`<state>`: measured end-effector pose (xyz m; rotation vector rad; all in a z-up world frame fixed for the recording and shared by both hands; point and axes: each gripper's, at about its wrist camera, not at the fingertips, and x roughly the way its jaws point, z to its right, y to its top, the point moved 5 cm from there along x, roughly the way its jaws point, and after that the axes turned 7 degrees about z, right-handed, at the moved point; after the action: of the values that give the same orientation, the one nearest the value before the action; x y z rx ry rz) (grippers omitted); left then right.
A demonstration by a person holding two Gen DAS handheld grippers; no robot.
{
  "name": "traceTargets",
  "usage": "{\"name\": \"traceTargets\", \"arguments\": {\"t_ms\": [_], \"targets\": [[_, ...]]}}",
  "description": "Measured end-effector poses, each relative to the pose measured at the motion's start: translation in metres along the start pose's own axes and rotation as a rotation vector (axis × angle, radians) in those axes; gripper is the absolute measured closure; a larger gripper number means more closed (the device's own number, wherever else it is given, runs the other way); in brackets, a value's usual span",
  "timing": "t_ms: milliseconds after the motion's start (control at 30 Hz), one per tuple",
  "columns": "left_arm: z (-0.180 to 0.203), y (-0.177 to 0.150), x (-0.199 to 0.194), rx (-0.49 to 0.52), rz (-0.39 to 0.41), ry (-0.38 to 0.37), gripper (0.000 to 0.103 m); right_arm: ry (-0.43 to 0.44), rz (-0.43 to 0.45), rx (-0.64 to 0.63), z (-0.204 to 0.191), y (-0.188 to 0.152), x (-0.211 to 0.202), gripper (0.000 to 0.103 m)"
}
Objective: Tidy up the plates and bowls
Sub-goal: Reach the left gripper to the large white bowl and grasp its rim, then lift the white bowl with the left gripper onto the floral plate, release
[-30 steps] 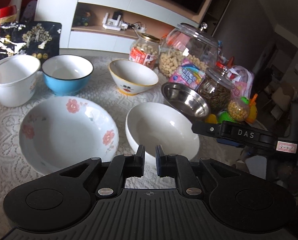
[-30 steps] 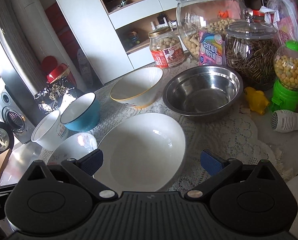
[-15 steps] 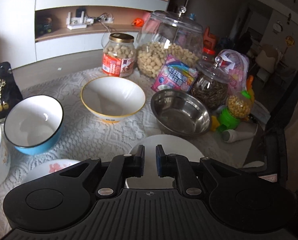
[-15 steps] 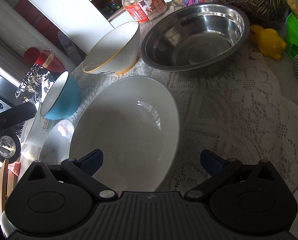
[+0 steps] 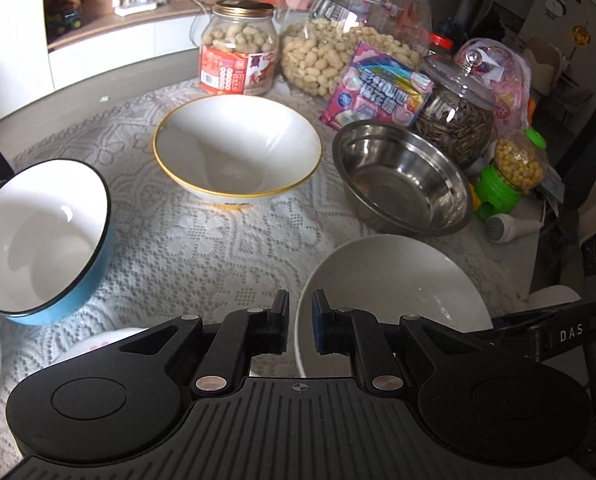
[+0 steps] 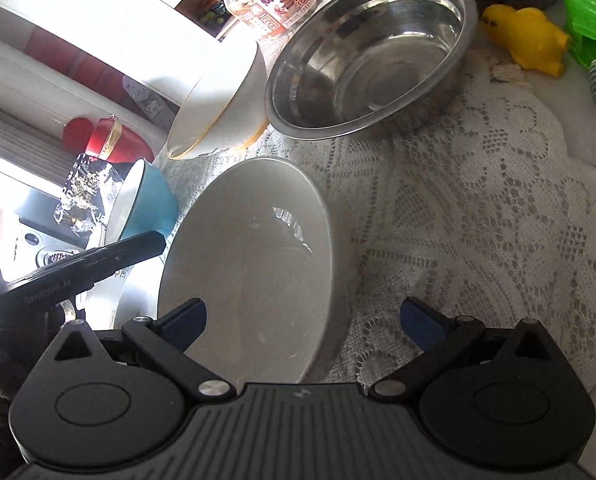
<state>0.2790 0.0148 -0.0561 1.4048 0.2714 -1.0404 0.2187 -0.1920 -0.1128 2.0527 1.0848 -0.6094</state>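
Both grippers had swung toward the plain white bowl (image 5: 394,280) since a sec ago. Left gripper (image 5: 299,322): fingers nearly pressed together, w/ the bowl's near rim in the slit; contact unclear. Right gripper (image 6: 302,320): fingers spread wide, straddling the bowl's near wall, not touching. Bowl sat on the lace-covered counter (image 6: 478,216), steel bowl (image 6: 370,56) at 12 o'clock, yellow-rimmed bowl (image 5: 238,152) at 10, blue bowl (image 5: 38,236) at 9.

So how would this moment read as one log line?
left gripper: shut, empty | right gripper: open over plain white bowl | steel bowl: untouched
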Motion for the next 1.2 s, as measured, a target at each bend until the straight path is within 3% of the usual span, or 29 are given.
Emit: {"name": "traceTargets", "arguments": {"t_ms": [100,200,267,367,400,433,600,733,833,1033,1200], "targets": [[-0.003,0.000,0.006,-0.020,-0.017,-0.012,0.090,-0.013,-0.020,-0.165,-0.013,-0.005,0.004,0.000],[-0.003,-0.002,0.011,-0.022,-0.028,-0.013,0.090,-0.032,-0.016,-0.211,-0.018,-0.005,0.003,0.003],[-0.002,-0.004,0.013,-0.025,-0.039,-0.016,0.090,-0.065,0.072,-0.229,-0.022,0.000,-0.005,0.008],[-0.002,-0.006,0.015,-0.022,-0.055,-0.013,0.090,-0.196,0.281,-0.373,-0.035,0.005,-0.023,0.008],[-0.003,-0.007,0.016,-0.024,-0.064,-0.010,0.090,-0.220,0.302,-0.400,-0.037,0.005,-0.025,0.008],[-0.003,-0.008,0.018,-0.026,-0.070,-0.009,0.090,-0.231,0.301,-0.416,-0.039,0.004,-0.025,0.009],[-0.001,-0.012,0.030,-0.054,-0.108,-0.036,0.088,-0.196,0.204,-0.323,-0.029,0.000,-0.008,0.044],[0.001,-0.017,0.041,-0.060,-0.144,-0.034,0.087,-0.158,0.148,-0.218,-0.019,-0.009,0.001,0.050],[0.003,-0.021,0.048,-0.060,-0.174,-0.030,0.084,-0.157,0.141,-0.218,-0.020,-0.017,0.003,0.051],[0.015,-0.028,0.053,-0.045,-0.179,-0.023,0.059,-0.166,0.138,-0.278,-0.032,-0.031,0.004,0.050],[0.025,-0.035,0.045,-0.079,-0.181,0.003,0.054,-0.168,0.136,-0.250,-0.024,-0.027,-0.001,0.062]]}}
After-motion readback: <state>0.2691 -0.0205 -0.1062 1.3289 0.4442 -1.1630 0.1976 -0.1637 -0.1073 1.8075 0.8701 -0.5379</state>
